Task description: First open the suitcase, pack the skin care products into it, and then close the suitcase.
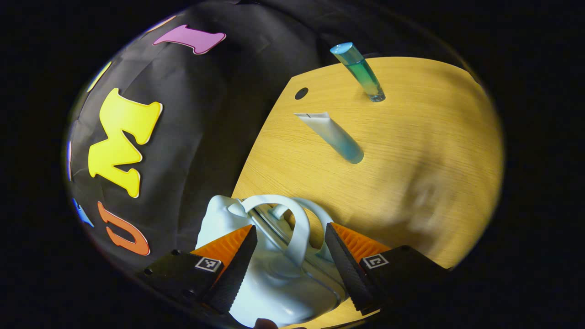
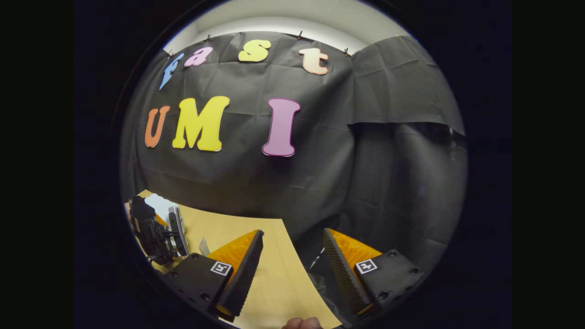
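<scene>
Left gripper view: left gripper (image 1: 290,240) spread around pale suitcase (image 1: 274,283) handle (image 1: 299,228); two tubes (image 1: 336,137) on table (image 1: 411,151). Right gripper (image 2: 292,246) spread, empty.

A staged recording booth is indicated rather than a lived-in room. A light wooden table (image 1: 411,151) is set against a black cloth wall (image 2: 320,173), which is pinned up behind it, with a pale plain wall (image 2: 283,18) seen above the cloth.
</scene>
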A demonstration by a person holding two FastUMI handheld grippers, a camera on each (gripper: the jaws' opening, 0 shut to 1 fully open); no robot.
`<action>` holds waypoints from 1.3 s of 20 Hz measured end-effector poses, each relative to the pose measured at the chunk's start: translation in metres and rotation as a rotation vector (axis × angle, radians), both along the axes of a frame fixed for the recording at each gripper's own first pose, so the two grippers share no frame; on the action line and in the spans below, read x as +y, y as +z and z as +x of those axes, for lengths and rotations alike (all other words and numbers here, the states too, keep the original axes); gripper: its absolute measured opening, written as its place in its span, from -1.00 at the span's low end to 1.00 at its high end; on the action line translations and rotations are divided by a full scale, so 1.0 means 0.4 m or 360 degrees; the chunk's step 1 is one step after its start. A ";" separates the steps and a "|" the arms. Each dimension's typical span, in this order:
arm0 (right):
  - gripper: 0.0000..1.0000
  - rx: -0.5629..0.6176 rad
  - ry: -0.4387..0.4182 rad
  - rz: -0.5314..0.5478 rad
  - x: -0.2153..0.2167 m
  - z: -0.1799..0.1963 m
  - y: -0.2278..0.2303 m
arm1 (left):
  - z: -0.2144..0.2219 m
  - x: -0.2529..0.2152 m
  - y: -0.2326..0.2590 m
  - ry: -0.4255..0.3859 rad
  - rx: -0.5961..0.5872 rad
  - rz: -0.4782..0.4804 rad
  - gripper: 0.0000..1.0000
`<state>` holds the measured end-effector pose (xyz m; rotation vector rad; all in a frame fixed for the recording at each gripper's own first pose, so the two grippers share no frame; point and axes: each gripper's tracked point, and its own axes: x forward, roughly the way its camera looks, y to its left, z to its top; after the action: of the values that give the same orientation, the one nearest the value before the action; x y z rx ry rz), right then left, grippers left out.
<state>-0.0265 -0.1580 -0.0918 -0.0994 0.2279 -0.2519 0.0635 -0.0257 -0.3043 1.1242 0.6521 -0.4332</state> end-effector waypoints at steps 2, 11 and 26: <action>0.59 -0.0002 -0.0008 -0.0005 -0.004 -0.002 -0.004 | 0.016 0.004 -0.011 -0.0014 0.0016 0.0065 0.72; 0.59 0.0019 -0.0080 0.0011 -0.021 -0.035 -0.024 | 0.030 0.013 -0.054 -0.0014 0.0091 0.0292 -0.31; 0.58 -0.0042 0.0102 0.0011 0.209 0.016 0.047 | -0.016 0.294 0.509 0.0323 -0.0545 -0.0443 -0.94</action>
<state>-0.0202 -0.0744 -0.0731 -0.0966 0.1990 -0.1885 0.0571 0.0918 -0.1007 0.8309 0.3850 -0.1449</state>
